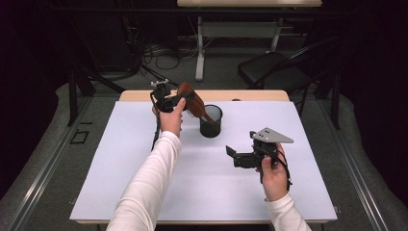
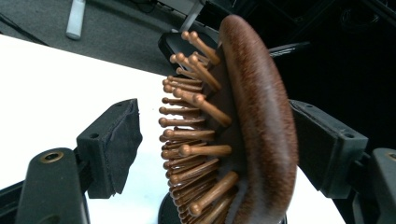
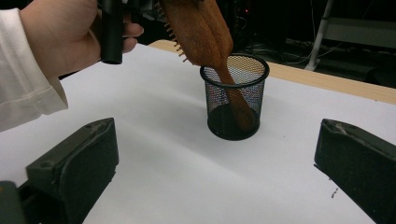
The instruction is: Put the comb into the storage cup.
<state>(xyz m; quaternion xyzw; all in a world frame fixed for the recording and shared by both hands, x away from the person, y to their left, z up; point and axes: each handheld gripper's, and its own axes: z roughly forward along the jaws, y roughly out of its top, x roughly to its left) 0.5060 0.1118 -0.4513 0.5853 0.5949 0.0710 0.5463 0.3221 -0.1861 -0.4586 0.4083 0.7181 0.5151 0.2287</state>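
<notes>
A brown wooden hairbrush (image 1: 188, 96) leans tilted with its handle down inside a black mesh cup (image 1: 210, 122) near the table's far middle. My left gripper (image 1: 185, 99) is around the brush head and stands open. In the left gripper view the brush's back (image 2: 261, 116) lies against one jaw, while a strip of white table shows between the bristle tips and the other jaw. My right gripper (image 1: 240, 144) hovers open and holding nothing over the table's right half, pointing at the cup (image 3: 233, 112) and the brush (image 3: 201, 28).
The white table top (image 1: 120, 168) has a wooden strip along its far edge. Beyond it stand a black chair (image 1: 274, 70), another table's legs (image 1: 199, 48) and loose cables on the floor. A white-sleeved forearm (image 1: 154, 178) crosses the left middle.
</notes>
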